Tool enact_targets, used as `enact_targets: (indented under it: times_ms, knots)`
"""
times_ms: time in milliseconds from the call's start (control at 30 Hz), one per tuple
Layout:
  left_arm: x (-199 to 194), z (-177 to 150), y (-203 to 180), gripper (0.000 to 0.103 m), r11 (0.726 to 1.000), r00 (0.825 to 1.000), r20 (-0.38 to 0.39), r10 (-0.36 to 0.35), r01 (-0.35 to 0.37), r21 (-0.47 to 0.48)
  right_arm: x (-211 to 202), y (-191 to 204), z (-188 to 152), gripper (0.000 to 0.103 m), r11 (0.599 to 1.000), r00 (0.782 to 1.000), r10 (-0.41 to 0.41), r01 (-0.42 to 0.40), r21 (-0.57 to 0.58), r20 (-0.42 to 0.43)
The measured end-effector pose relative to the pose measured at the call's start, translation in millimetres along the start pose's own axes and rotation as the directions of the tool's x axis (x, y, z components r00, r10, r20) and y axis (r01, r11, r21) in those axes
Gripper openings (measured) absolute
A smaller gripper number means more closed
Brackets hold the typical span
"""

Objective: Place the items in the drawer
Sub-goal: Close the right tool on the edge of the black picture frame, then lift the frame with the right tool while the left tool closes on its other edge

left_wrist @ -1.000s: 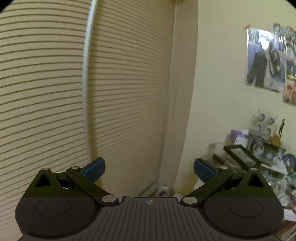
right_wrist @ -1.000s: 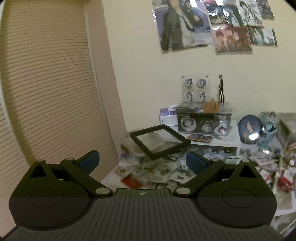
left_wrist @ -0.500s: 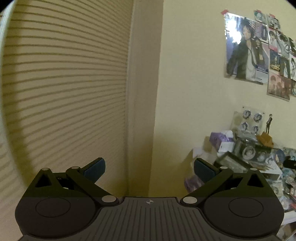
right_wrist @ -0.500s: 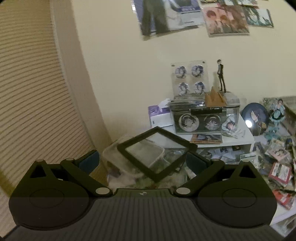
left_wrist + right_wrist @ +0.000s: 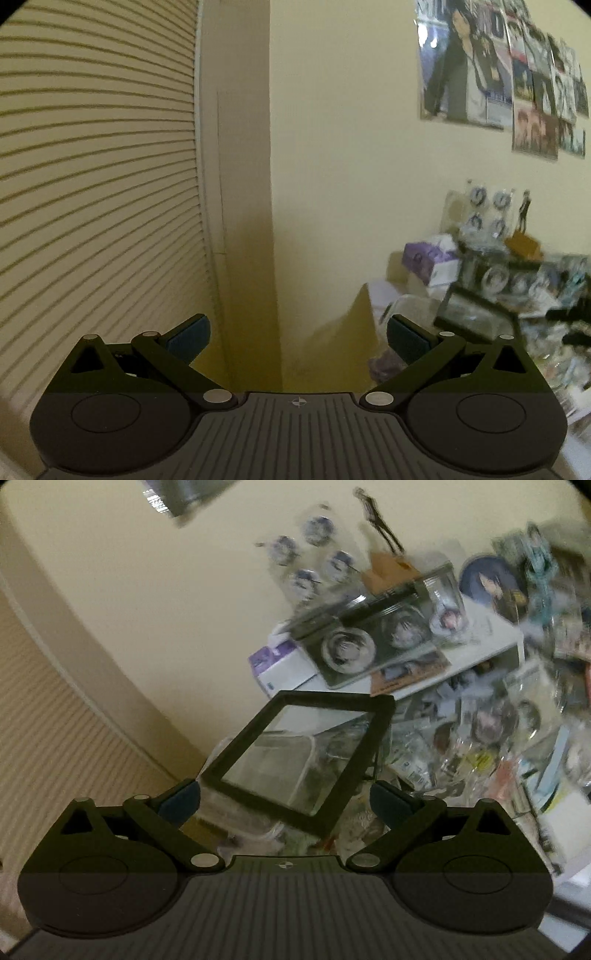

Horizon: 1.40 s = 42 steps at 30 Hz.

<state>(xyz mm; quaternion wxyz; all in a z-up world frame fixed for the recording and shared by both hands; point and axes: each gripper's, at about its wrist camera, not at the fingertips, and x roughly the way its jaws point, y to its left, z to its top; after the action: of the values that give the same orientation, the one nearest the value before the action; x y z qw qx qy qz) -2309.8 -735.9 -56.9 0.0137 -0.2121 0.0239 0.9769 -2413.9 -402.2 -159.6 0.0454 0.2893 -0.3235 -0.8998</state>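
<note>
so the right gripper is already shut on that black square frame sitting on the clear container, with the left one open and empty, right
Not quite. In the right wrist view the right gripper is open, its fingers apart and not gripping the black square frame, which lies on the clear container. The rest holds: the left gripper is open and empty.

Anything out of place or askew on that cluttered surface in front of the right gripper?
Yes. The black-framed clear case sits tilted on top of a clear plastic container, not flat, amid a loose heap of packets and badges. Both the right gripper and left gripper are open and empty. No drawer is in view.
</note>
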Motion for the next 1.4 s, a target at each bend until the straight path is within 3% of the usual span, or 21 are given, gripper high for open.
enact_targets:
  times_ms: [133, 367, 500, 633, 800, 867, 933, 1033, 1100, 1167, 1200, 1300, 1400]
  knots:
    - [6.1, 2.6, 2.4, 0.103, 0.999, 1.000, -0.001, 0.031, -0.031, 0.007, 33.6, -35.7, 10.6, 0.100, 0.983, 0.997, 0.065, -0.058, 0.172, -0.033]
    - [25.3, 17.8, -9.5, 0.103, 0.998, 0.998, -0.016, 0.052, -0.053, -0.039, 85.6, -93.3, 15.8, 0.100, 0.902, 0.979, 0.197, -0.160, 0.402, -0.053]
    - [34.2, 23.2, -22.7, 0.103, 0.997, 0.998, -0.017, 0.068, -0.069, -0.018, 108.7, -116.3, 13.8, 0.099, 0.841, 0.955, 0.289, -0.222, 0.493, -0.063]
    - [46.5, 27.8, -31.8, 0.103, 0.997, 0.997, -0.035, 0.072, -0.073, -0.008, 126.7, -131.4, 10.3, 0.086, 0.782, 0.931, 0.362, -0.271, 0.561, -0.055]
    - [60.8, 36.0, -39.6, 0.103, 0.998, 0.996, -0.063, 0.056, -0.057, -0.010, 144.1, -138.7, 6.8, 0.085, 0.723, 0.896, 0.441, -0.317, 0.613, -0.056]
    - [64.7, 38.5, -42.4, 0.103, 0.999, 0.996, -0.073, 0.053, -0.053, -0.001, 147.1, -140.1, 4.8, 0.075, 0.707, 0.891, 0.452, -0.329, 0.626, -0.042]
    - [67.9, 41.1, -44.8, 0.103, 0.999, 0.996, -0.079, 0.051, -0.051, 0.013, 150.2, -142.6, 4.7, 0.053, 0.691, 0.889, 0.457, -0.331, 0.643, -0.033]
    - [71.0, 44.1, -46.9, 0.103, 0.999, 0.996, -0.082, 0.047, -0.045, 0.028, 156.0, -142.8, 4.9, 0.047, 0.667, 0.866, 0.498, -0.353, 0.656, -0.040]
    - [72.9, 45.7, -47.2, 0.103, 0.999, 0.996, -0.083, 0.045, -0.042, 0.032, 158.7, -142.4, 5.0, 0.045, 0.665, 0.863, 0.503, -0.352, 0.658, -0.047]
    - [74.6, 46.9, -47.3, 0.103, 0.999, 0.995, -0.084, 0.044, -0.041, 0.035, 160.2, -144.9, 4.1, 0.032, 0.662, 0.867, 0.497, -0.351, 0.663, -0.038]
    - [75.5, 47.3, -47.2, 0.103, 0.999, 0.995, -0.085, 0.044, -0.041, 0.035, 160.1, -146.6, 2.8, 0.020, 0.655, 0.869, 0.494, -0.353, 0.667, -0.025]
    - [77.1, 47.5, -46.9, 0.103, 0.999, 0.995, -0.090, 0.040, -0.038, 0.032, 158.7, -146.9, 0.2, 0.020, 0.639, 0.865, 0.502, -0.372, 0.673, 0.000]
    - [77.6, 47.3, -46.6, 0.103, 0.999, 0.995, -0.093, 0.036, -0.033, 0.034, 153.0, -142.7, 2.6, 0.020, 0.649, 0.871, 0.490, -0.386, 0.656, 0.029]
